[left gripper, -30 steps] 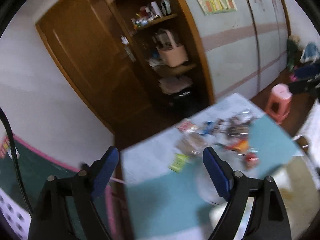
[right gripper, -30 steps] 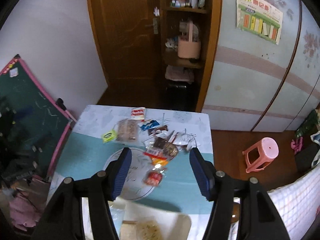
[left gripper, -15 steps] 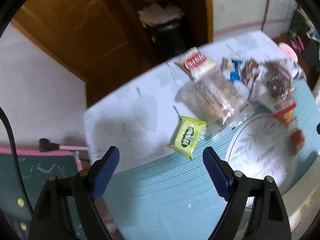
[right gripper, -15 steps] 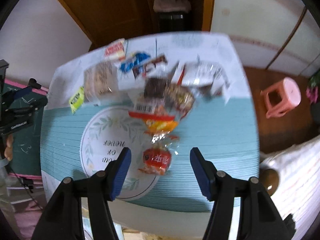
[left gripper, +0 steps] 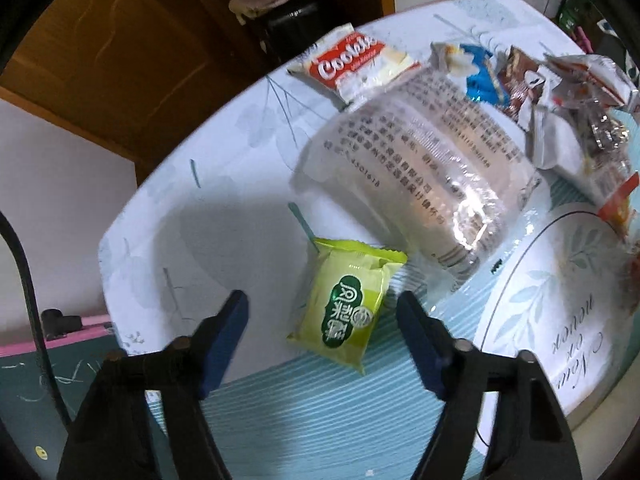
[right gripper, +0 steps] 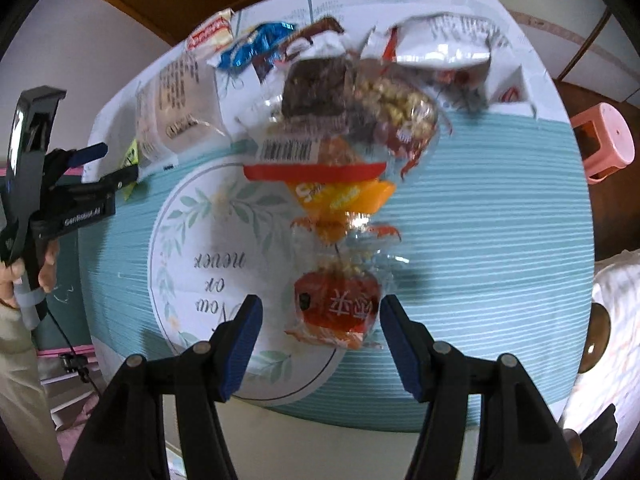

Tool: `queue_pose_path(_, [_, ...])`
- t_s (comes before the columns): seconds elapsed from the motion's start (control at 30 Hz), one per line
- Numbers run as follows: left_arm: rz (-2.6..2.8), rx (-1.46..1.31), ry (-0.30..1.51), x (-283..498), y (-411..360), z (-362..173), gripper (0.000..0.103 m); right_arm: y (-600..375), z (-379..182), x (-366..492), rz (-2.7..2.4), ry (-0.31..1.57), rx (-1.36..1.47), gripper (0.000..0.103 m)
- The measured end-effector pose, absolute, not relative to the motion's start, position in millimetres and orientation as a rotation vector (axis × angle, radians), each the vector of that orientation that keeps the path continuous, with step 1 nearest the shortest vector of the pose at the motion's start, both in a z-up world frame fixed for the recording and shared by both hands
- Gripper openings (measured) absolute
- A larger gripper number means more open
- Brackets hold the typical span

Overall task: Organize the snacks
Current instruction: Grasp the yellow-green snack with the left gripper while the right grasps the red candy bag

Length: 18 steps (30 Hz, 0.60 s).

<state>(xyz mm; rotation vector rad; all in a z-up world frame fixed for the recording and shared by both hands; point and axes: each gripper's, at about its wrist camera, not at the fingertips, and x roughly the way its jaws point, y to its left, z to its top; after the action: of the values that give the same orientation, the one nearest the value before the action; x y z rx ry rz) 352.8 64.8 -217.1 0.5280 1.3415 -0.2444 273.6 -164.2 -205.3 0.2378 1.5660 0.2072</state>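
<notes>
Two grippers: both have dropped from a high view of the room to close over the table within the last second, each now lined up on one packet.
Left gripper [left gripper: 322, 320]: jaws spread wide, nothing between them; it has closed in on the small lime-green foil snack packet [left gripper: 347, 312], which lies flat on the table between and just ahead of the blue fingertips [left gripper: 232, 322].
Right gripper [right gripper: 320, 328]: jaws also wide and empty; the red clear-ended snack packet [right gripper: 338, 306] now sits between its blue pads, resting on the edge of the round white leaf-print mat [right gripper: 200, 248].
Snack heap: large clear printed bag [left gripper: 424, 176], red-and-white cookie wrapper [left gripper: 352, 62], blue wrapper [right gripper: 256, 46] and orange-and-clear packets [right gripper: 340, 196] lie overlapping at the far side of the teal striped tablecloth [right gripper: 480, 240].
Meaning for the task: judging by the approach, sorting is at its start, since no packet is lifted yet and the pile looks untouched.
Next move: probably lower and close on each packet; both are thin and crinkly, so a shallow pinch could slip.
</notes>
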Motion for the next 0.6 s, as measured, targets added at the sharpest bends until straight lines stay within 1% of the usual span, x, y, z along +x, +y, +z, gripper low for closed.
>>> queue_pose_path(0.03, [-0.249,0.513,1.337,355,66,-217,0.063,-163,-207,273,0.204,1.570,0.230,0.061])
queue_pose_path(0.07, [-0.257,0.496,1.336,355,67,-213,0.056,-163,-209,273,0.201,1.573,0.221,0.061])
queue_pose_path(0.1, [-0.262,0.481,1.348,356,68,-214,0.053,-162,-210,273,0.199,1.577,0.215,0.061])
queue_pose_path(0.17, [-0.280,0.434,1.363,358,69,-212,0.040,-161,-215,273,0.199,1.581,0.228,0.059])
queue_pose_path(0.2, [-0.281,0.424,1.366,358,69,-211,0.038,-161,-218,272,0.193,1.583,0.229,0.058])
queue_pose_path(0.23, [-0.277,0.424,1.363,357,68,-212,0.037,-161,-220,272,0.190,1.589,0.226,0.052])
queue_pose_path(0.37, [-0.232,0.420,1.352,348,66,-209,0.035,-159,-220,267,0.216,1.571,0.239,0.047])
queue_pose_path(0.5, [-0.191,0.385,1.350,331,67,-196,0.035,-154,-211,257,0.232,1.547,0.242,0.046])
queue_pose_path(0.6, [-0.173,0.367,1.314,307,67,-168,0.035,-155,-192,252,0.244,1.508,0.250,0.046])
